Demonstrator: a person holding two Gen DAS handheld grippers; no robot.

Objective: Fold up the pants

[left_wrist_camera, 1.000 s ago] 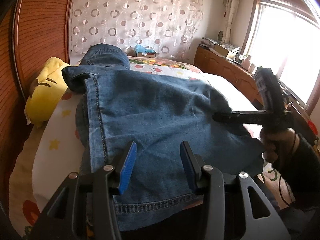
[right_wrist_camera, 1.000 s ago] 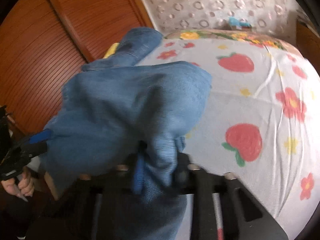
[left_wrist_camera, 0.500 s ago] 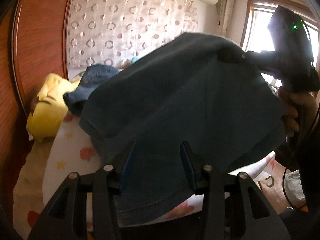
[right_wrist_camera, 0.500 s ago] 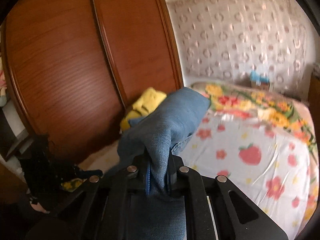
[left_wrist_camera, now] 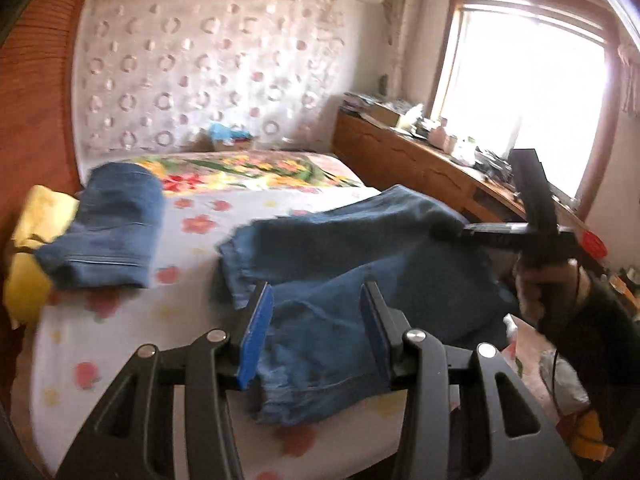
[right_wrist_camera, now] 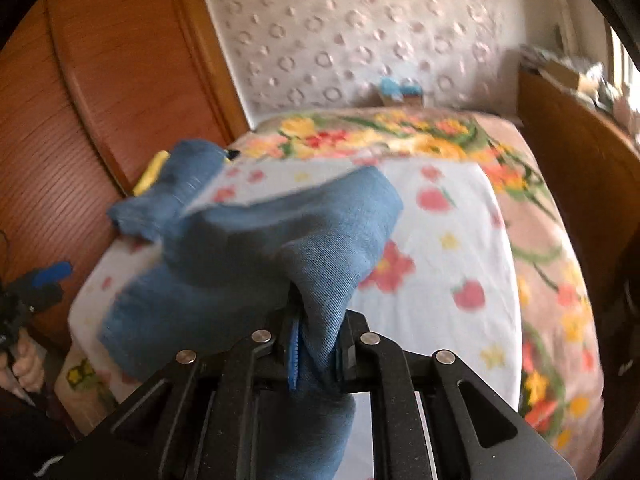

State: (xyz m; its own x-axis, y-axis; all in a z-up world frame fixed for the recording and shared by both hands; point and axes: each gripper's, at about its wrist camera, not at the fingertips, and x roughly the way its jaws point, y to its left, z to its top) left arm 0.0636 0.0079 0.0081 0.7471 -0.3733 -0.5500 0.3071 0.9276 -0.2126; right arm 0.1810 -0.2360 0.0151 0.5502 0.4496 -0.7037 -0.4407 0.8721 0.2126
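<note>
With the right claw [right_wrist_camera: 316,346] clamped on a bunched fold of the jeans [left_wrist_camera: 352,264] above the bed [left_wrist_camera: 120,344] and the left claw [left_wrist_camera: 316,332] open, holding nothing, the thick denim may slip and unfold.

We see daylight pouring in through the window [left_wrist_camera: 524,96], far ahead and to the right of the left jaws; its panes are blown out to plain white and a haze spreads over the wall beside it. The jeans [left_wrist_camera: 360,280] just past those jaws look dark on their window-facing fold, lighter close to the jaw tips. Both views are smeared by motion blur: the bedsheet [right_wrist_camera: 440,248] ahead of the right jaws has soft, streaked flowers, and the denim edges there are fuzzy, perhaps out of focus too. Fisheye bending curves the wardrobe [right_wrist_camera: 100,80] left of the jaws, and black vignette fills the corners.
</note>
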